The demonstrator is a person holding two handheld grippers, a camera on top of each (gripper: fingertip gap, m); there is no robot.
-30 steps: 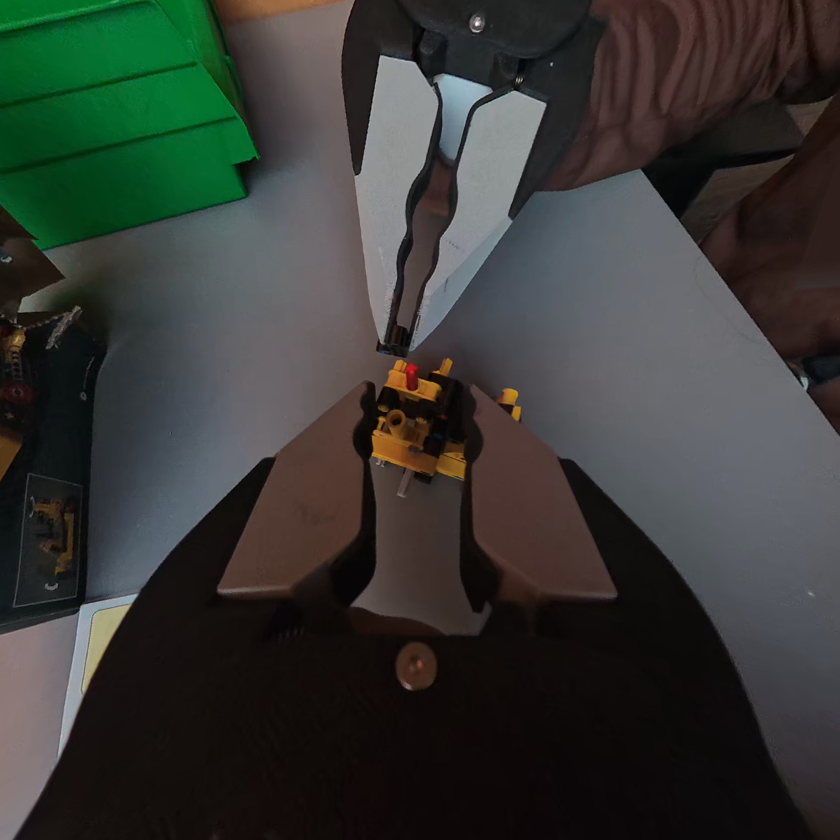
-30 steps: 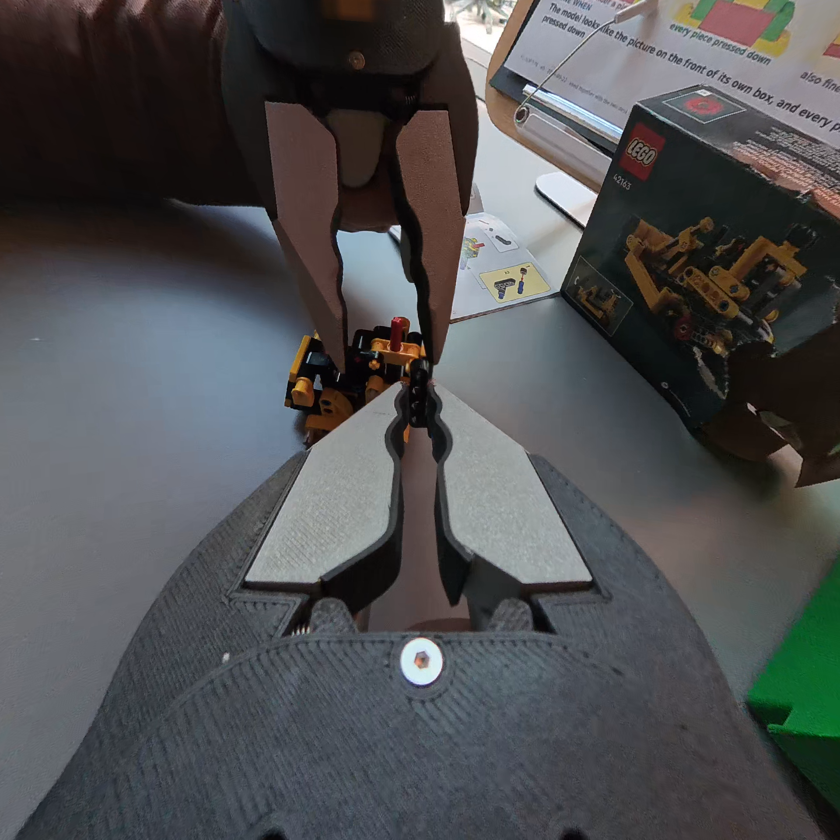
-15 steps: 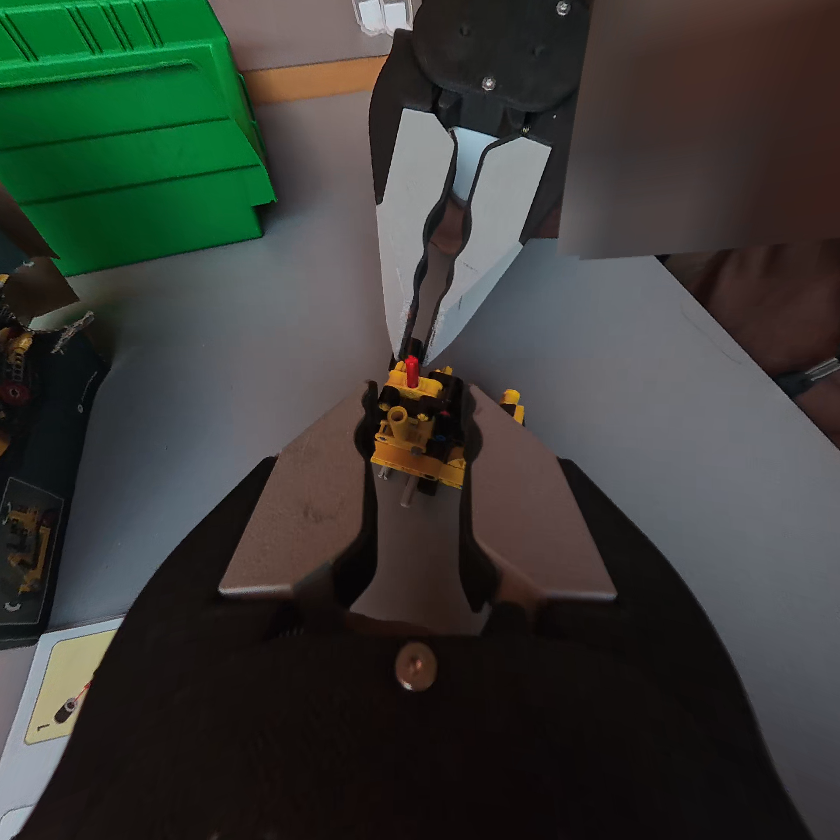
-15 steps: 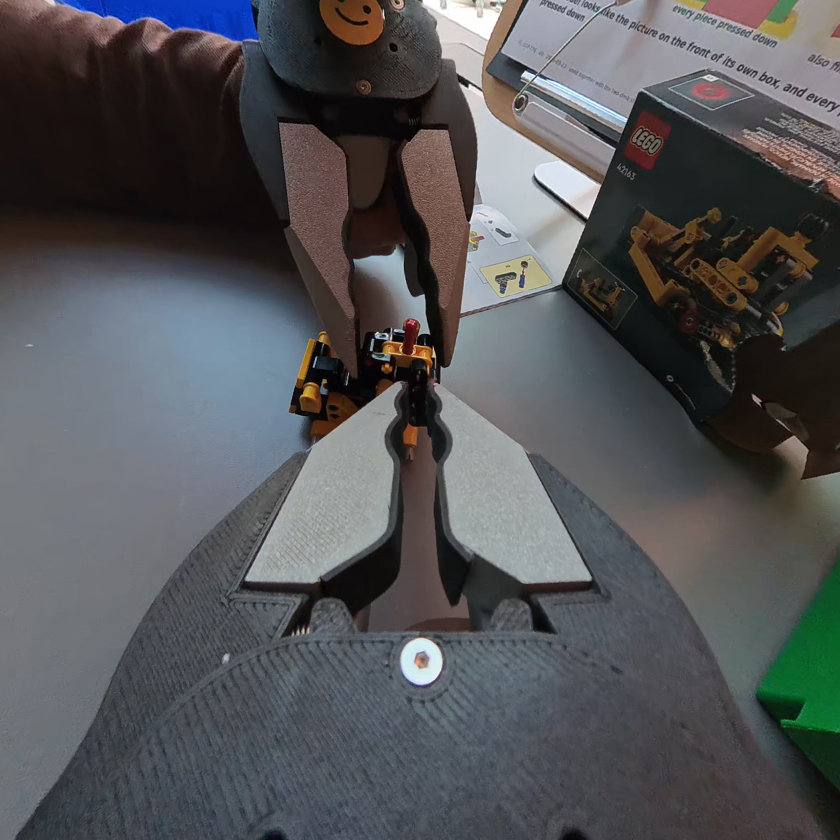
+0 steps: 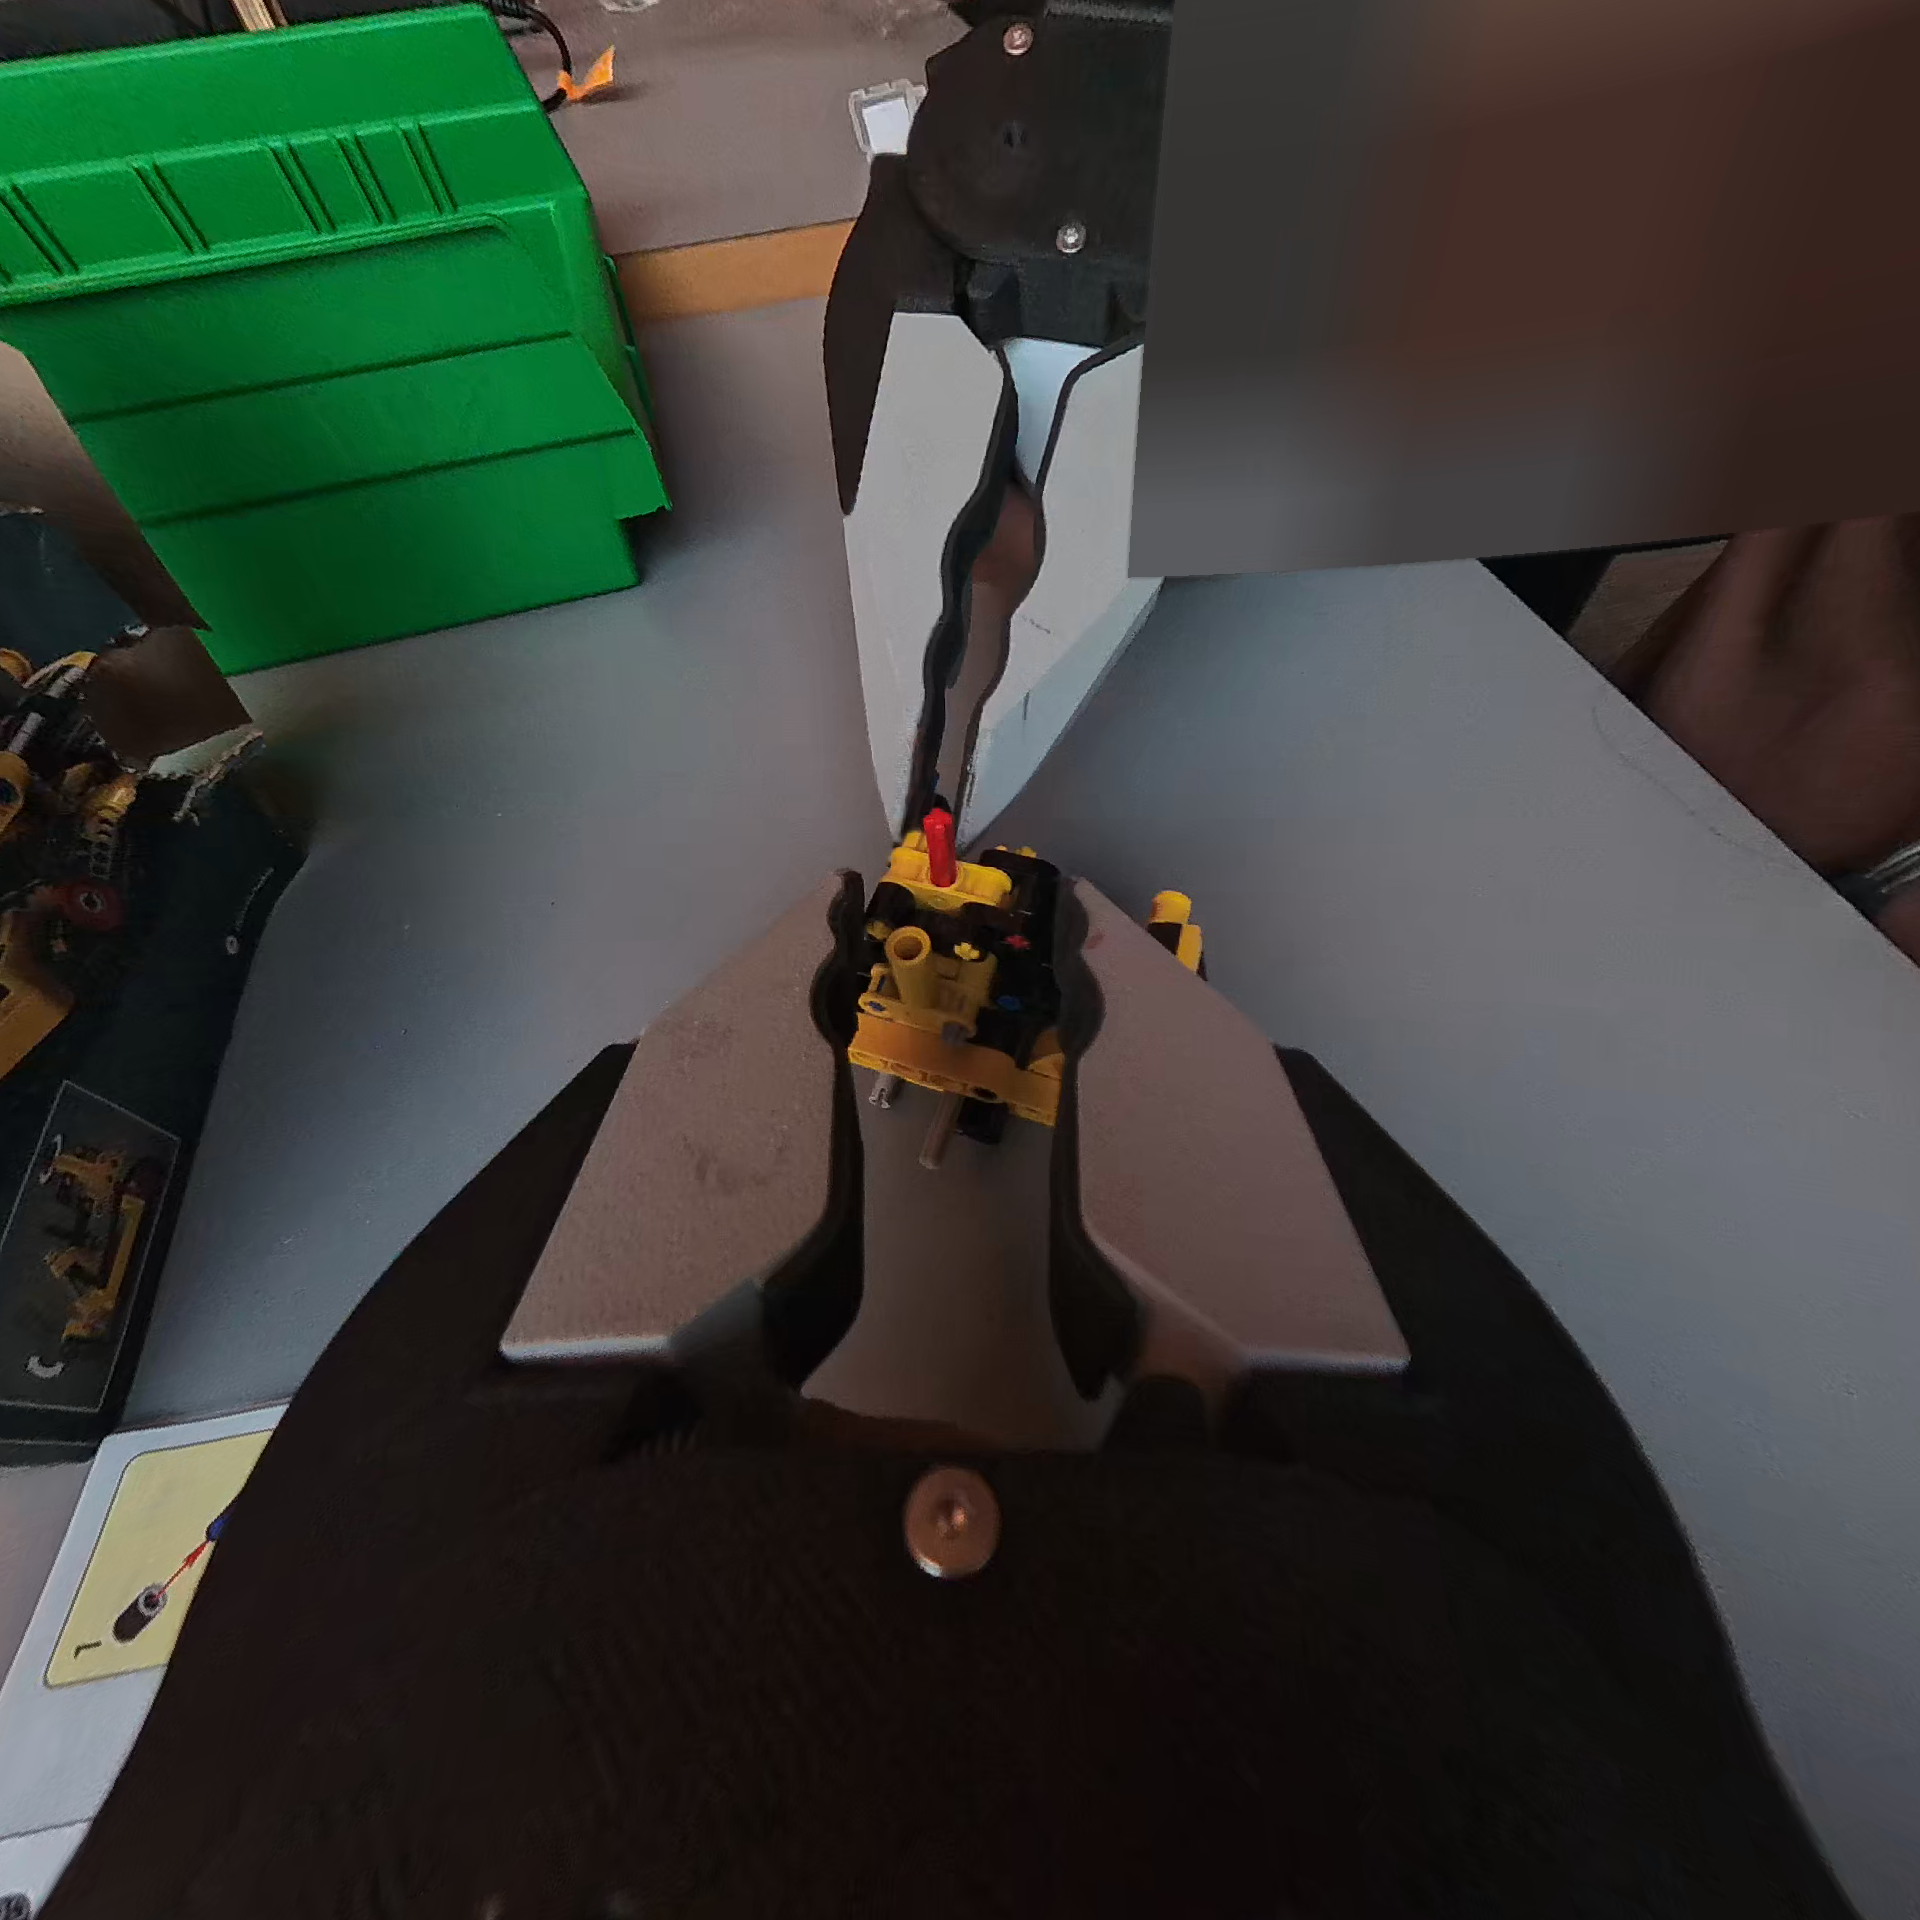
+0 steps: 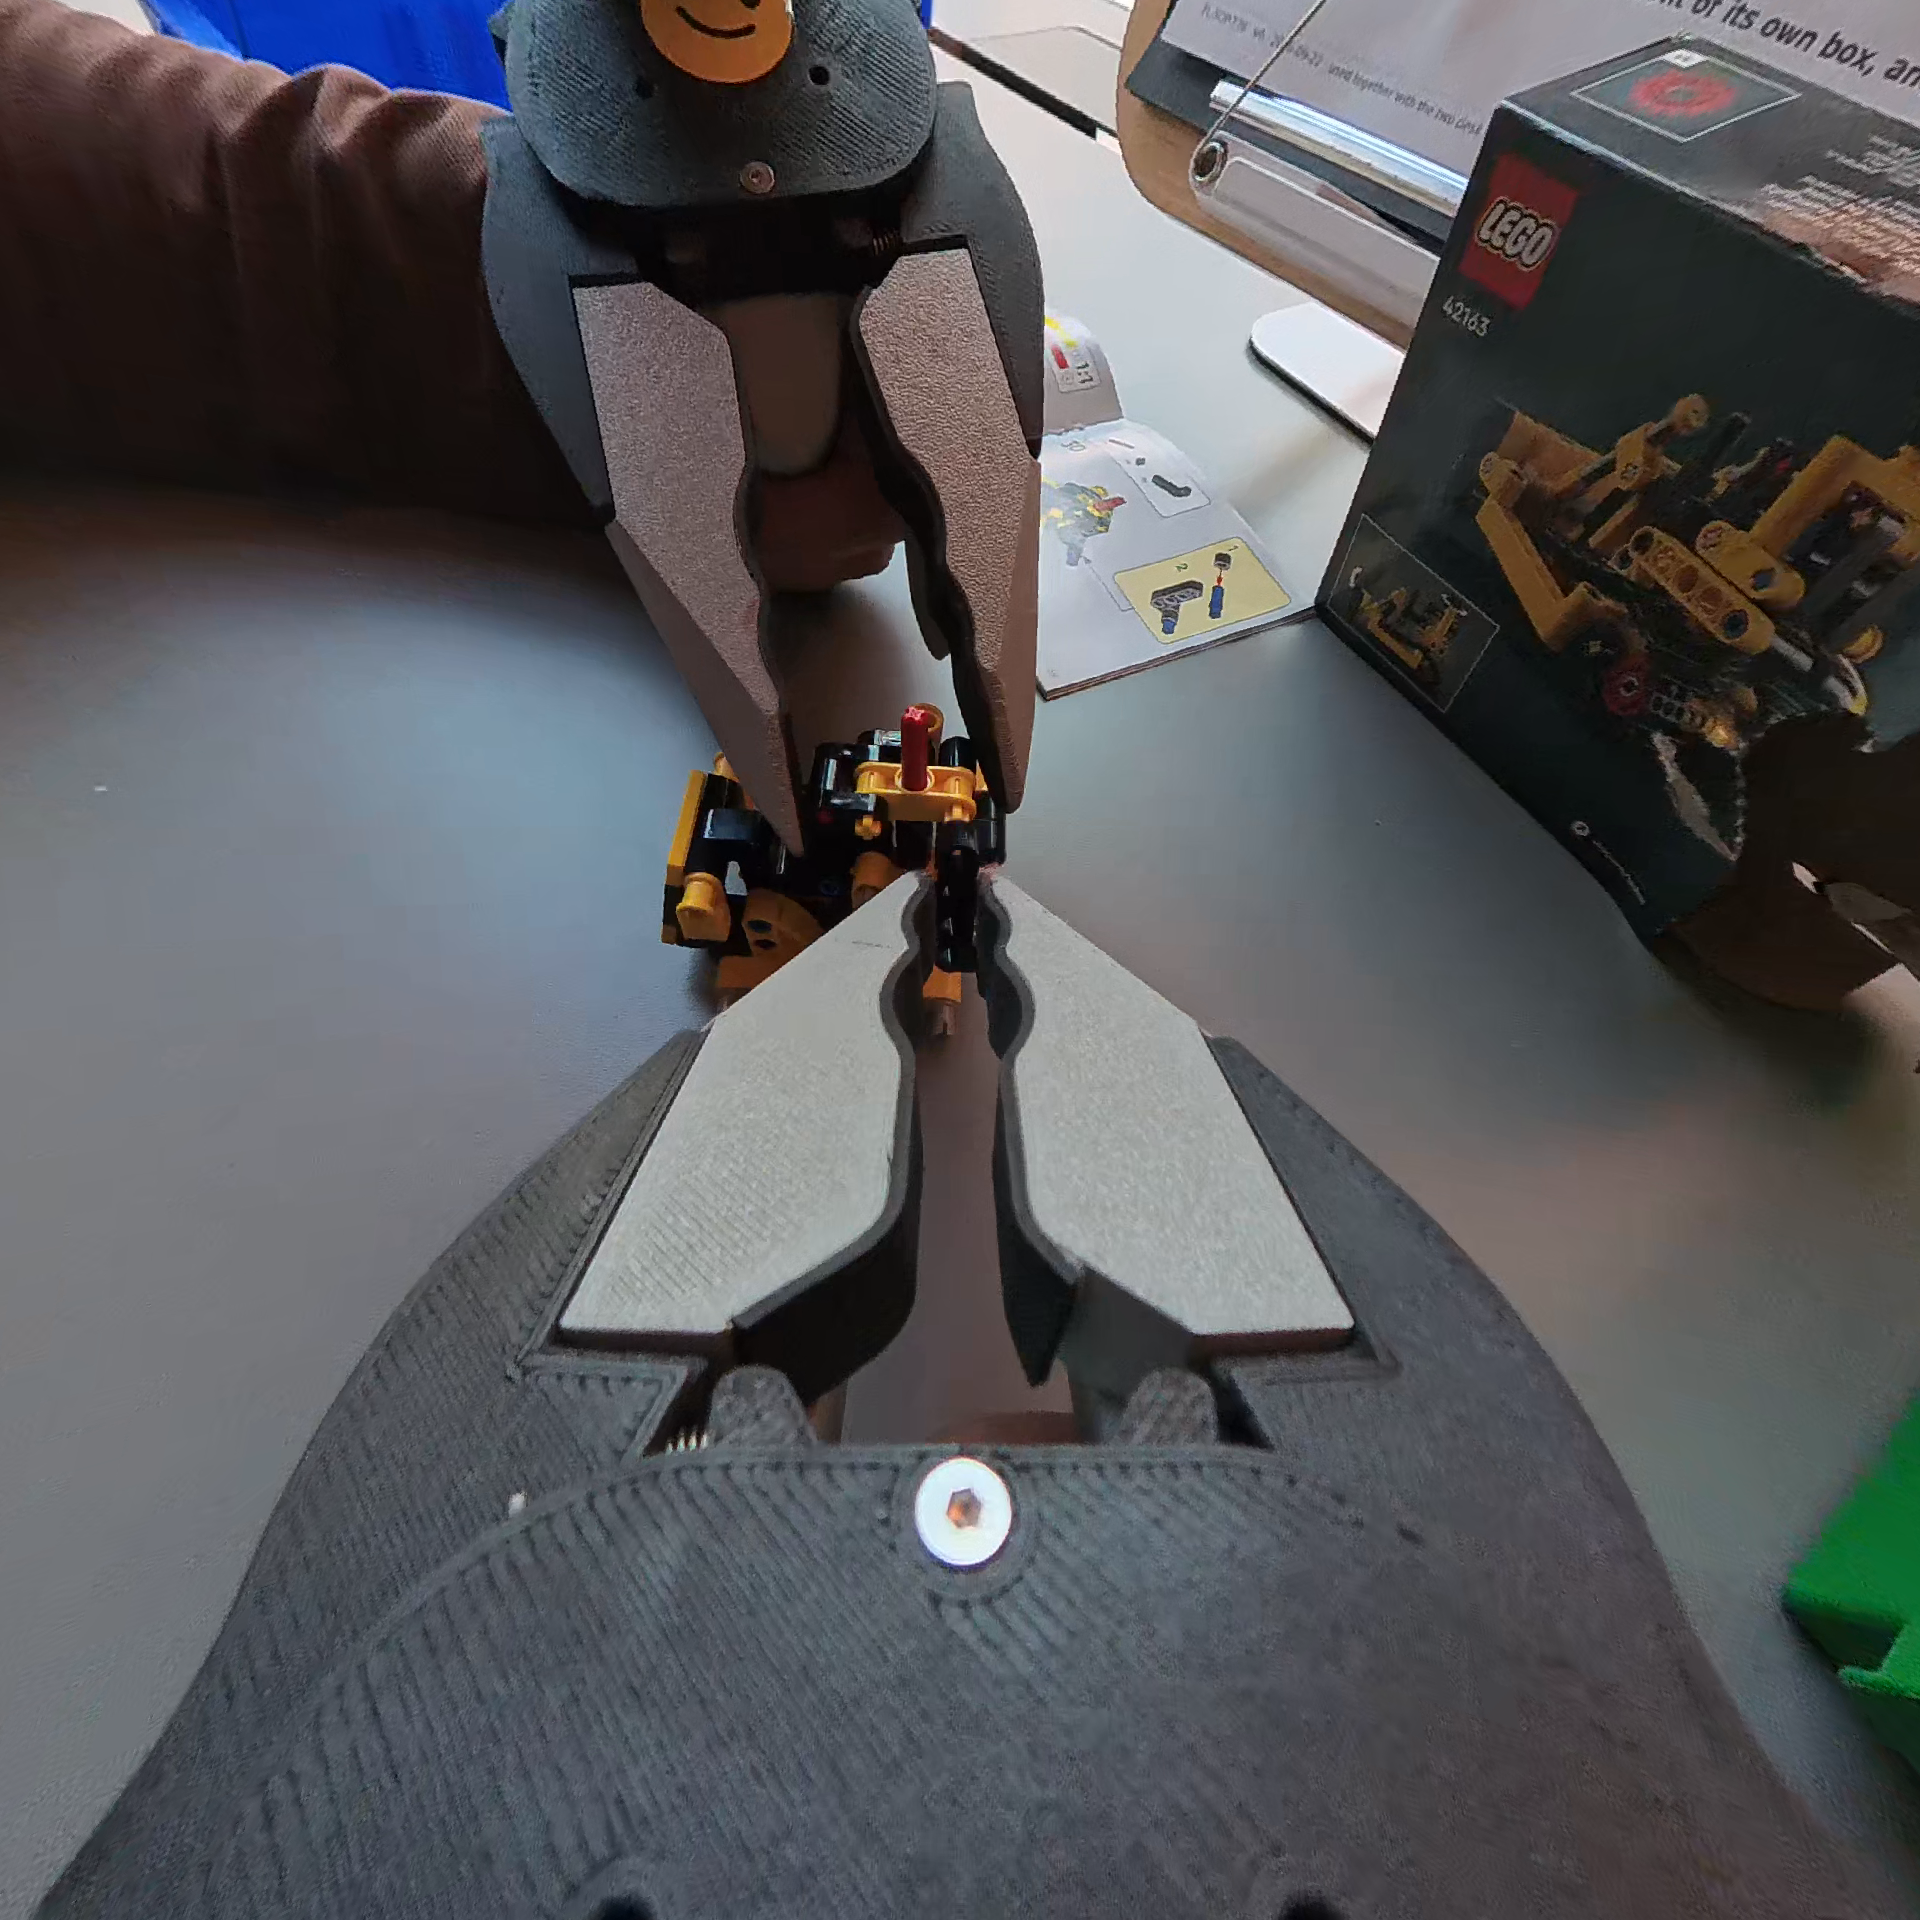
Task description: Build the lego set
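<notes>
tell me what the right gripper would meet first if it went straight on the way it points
The right gripper, shut on a small black piece, would likely meet the yellow-and-black lego model first, near its red pin; depth is unclear.

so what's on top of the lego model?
A red pin stands upright in a yellow beam on top of the model. The right gripper holds a black piece against its side; that joint is hidden.

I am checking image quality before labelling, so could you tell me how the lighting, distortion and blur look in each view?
Left wrist view: dim, its own claw nearly black; wide-angle bending of the table edge; a blurred patch top right was laid over afterwards. Right wrist view: brighter and sharp on the lego model, soft sheen on the table, and the lego box leans from lens distortion.
</notes>
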